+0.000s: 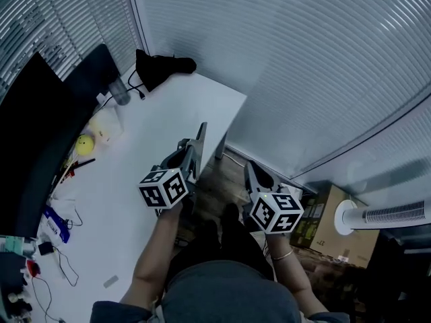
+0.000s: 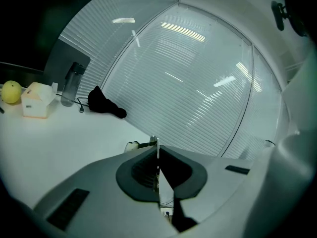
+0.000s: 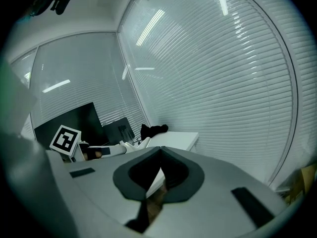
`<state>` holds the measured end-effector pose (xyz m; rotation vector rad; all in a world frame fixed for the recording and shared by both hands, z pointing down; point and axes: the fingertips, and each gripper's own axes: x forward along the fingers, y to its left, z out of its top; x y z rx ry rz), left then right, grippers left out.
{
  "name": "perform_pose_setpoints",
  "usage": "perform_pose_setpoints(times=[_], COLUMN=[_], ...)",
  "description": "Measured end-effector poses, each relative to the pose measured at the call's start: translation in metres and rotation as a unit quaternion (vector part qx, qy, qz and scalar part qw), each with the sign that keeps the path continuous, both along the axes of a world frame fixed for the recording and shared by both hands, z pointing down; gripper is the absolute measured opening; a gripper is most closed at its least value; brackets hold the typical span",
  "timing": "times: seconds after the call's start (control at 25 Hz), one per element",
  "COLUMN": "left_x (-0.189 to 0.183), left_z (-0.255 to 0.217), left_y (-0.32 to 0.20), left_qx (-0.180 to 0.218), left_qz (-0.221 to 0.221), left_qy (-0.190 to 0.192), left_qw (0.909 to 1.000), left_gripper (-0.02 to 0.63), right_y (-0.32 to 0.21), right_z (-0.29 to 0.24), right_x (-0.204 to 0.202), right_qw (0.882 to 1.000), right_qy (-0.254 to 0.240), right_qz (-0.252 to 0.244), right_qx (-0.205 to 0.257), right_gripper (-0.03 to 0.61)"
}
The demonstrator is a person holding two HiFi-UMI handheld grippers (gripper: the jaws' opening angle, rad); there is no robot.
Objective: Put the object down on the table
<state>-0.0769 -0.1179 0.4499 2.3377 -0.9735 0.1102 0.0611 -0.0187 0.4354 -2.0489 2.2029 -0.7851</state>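
Scanning the white table [image 1: 168, 113], running far-left with bare room. Hovering the left gripper [image 1: 201, 136] at its near right edge, jaws pressed together, nothing visible between; holding the right gripper [image 1: 250, 171] off that edge, likewise closed. Failing to pick out the object, spotting only a yellow ball [image 1: 84, 144] far left.

An office. A long white desk [image 1: 168, 113] runs up the left of the head view, with a dark monitor [image 1: 34, 133] at the far left and cables [image 1: 64, 264] and a bottle [image 1: 120, 91] beside it. Slatted blinds [image 1: 303, 59] cover the walls across the top and right. A cardboard box [image 1: 343, 237] and a white fan [image 1: 387, 215] stand at lower right.
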Motion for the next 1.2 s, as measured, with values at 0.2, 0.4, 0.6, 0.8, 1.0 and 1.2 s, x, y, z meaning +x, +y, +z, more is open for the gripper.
perform_pose_setpoints(times=[0.2,0.4,0.6,0.8,1.0,1.2], left_x=[0.003,0.003,0.007,0.006,0.008,0.014], left_z=[0.001,0.004,0.008,0.015,0.019,0.026], left_y=[-0.025,-0.060,-0.095,-0.126,-0.152,-0.171], left_qx=[0.002,-0.008,-0.019,-0.032,-0.035,-0.046], left_qz=[-0.016,-0.045,-0.074,-0.099,-0.118,-0.127], left_qy=[-0.004,0.004,0.007,0.000,-0.004,-0.010], left_qw=[0.9999,0.9989,0.9970,0.9945,0.9924,0.9908], left_gripper=[0.023,0.023,0.023,0.023,0.023,0.023], right_y=[-0.031,-0.078,-0.125,-0.160,-0.182,-0.197], right_z=[0.001,-0.001,-0.003,-0.003,-0.002,0.000], right_x=[0.003,0.005,0.010,0.012,0.015,0.017], right_qw=[1.000,0.998,0.996,0.992,0.990,0.988], right_qy=[-0.003,-0.003,-0.003,-0.006,-0.007,-0.007], right_qz=[-0.019,-0.056,-0.092,-0.123,-0.142,-0.154], right_qx=[0.004,0.006,0.005,0.002,0.000,-0.005], right_gripper=[0.005,0.005,0.005,0.005,0.005,0.005])
